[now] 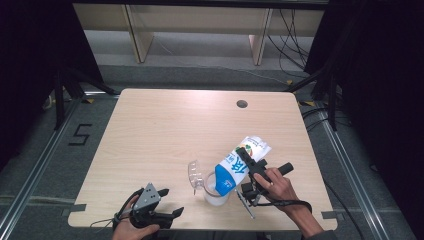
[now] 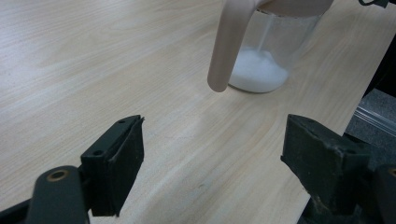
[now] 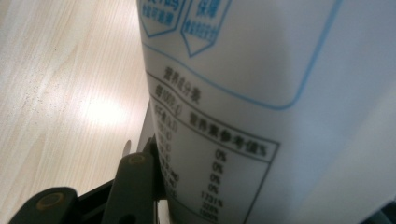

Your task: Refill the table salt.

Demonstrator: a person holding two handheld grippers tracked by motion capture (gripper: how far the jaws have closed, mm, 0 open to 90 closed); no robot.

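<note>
In the right gripper view, we see the white and blue printed bag run off the frame at twelve and three o'clock, its small print too blurred for us to read. The bag hides the right-hand jaw of the right gripper. In the left gripper view, the clear plastic jug is cut at twelve o'clock, so we cannot see its rim. In the high view, the bag covers the jug's mouth, and both forearms are cut off at six o'clock.
</note>
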